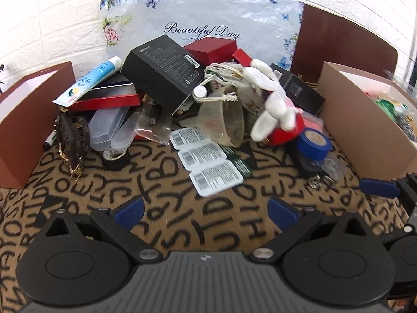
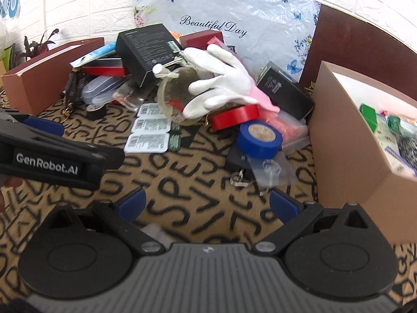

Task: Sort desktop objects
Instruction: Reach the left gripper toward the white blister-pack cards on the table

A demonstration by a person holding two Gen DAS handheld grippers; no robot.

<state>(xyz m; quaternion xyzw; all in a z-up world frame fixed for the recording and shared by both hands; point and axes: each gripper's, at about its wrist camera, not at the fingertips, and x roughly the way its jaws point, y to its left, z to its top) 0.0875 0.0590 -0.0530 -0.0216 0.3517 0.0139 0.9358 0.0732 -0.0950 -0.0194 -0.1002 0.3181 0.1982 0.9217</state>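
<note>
Both spread grippers' fingers (image 1: 130,210) above lettered cloth (image 1: 182,203).

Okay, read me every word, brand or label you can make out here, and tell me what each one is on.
"Beautiful Day": script on the floral plastic sheet against the wall.
"GenRobot.AI": on the left gripper, seen from the right wrist view.
Black box, three white label cards: print and barcodes too small to read.
Tablecloth: scattered letters, no clear words.

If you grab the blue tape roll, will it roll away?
Probably not at first: the blue tape roll leans half on its side against small black and clear things, not on its edge. Knocked upright, its round shape could roll across the patterned cloth. It looks stiff, so open jaws should grip it without squashing it.
</note>
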